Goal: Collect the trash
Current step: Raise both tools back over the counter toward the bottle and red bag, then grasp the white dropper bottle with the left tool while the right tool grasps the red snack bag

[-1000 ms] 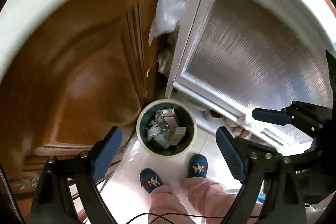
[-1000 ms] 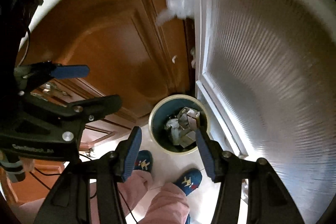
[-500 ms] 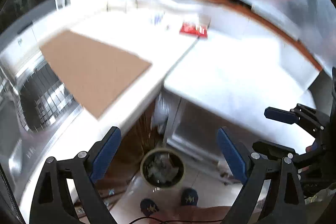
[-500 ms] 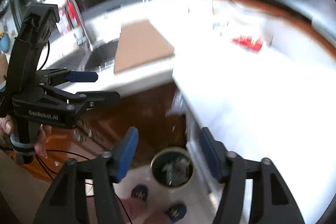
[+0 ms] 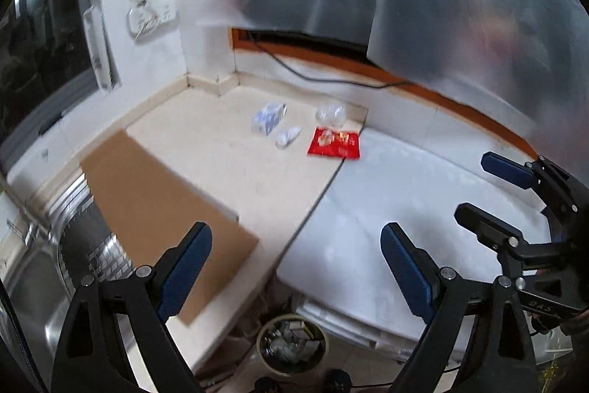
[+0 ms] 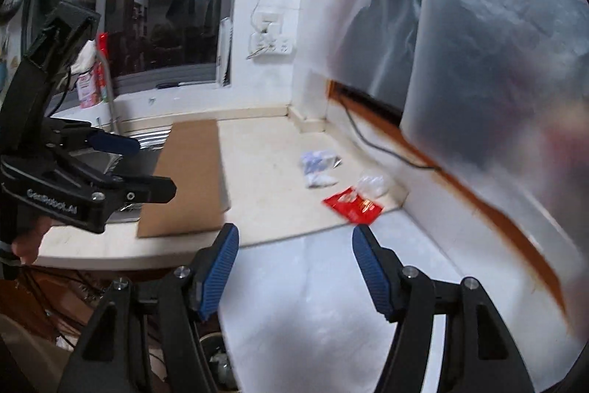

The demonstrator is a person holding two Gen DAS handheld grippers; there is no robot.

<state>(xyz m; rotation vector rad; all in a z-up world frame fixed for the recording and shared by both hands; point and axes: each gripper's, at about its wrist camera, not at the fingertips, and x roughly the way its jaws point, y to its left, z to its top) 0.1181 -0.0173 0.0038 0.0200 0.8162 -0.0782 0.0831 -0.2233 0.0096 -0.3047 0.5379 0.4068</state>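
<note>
Trash lies at the far corner of the counter: a red wrapper (image 5: 334,143) (image 6: 352,203), a clear crumpled plastic piece (image 5: 330,113) (image 6: 373,185), a white wad (image 5: 288,136) (image 6: 321,181) and a blue-white packet (image 5: 268,118) (image 6: 317,160). Down on the floor stands a round bin (image 5: 292,343) holding scraps, below the counter edge. My left gripper (image 5: 294,267) is open and empty, high above the counter. My right gripper (image 6: 294,267) is open too, nothing between its fingers, and shows at the right of the left wrist view (image 5: 497,197).
A brown cardboard sheet (image 5: 158,205) (image 6: 191,179) lies over the counter beside a metal sink (image 5: 36,279). A white appliance top (image 5: 397,231) adjoins the counter. Translucent plastic sheeting (image 5: 460,6) hangs over the back wall; a dark cable (image 5: 331,80) runs along it.
Both grippers have risen from just above the floor bin to above the counter, tilting up. The view now takes in the countertop and its trash. The right jaws widened a little.
</note>
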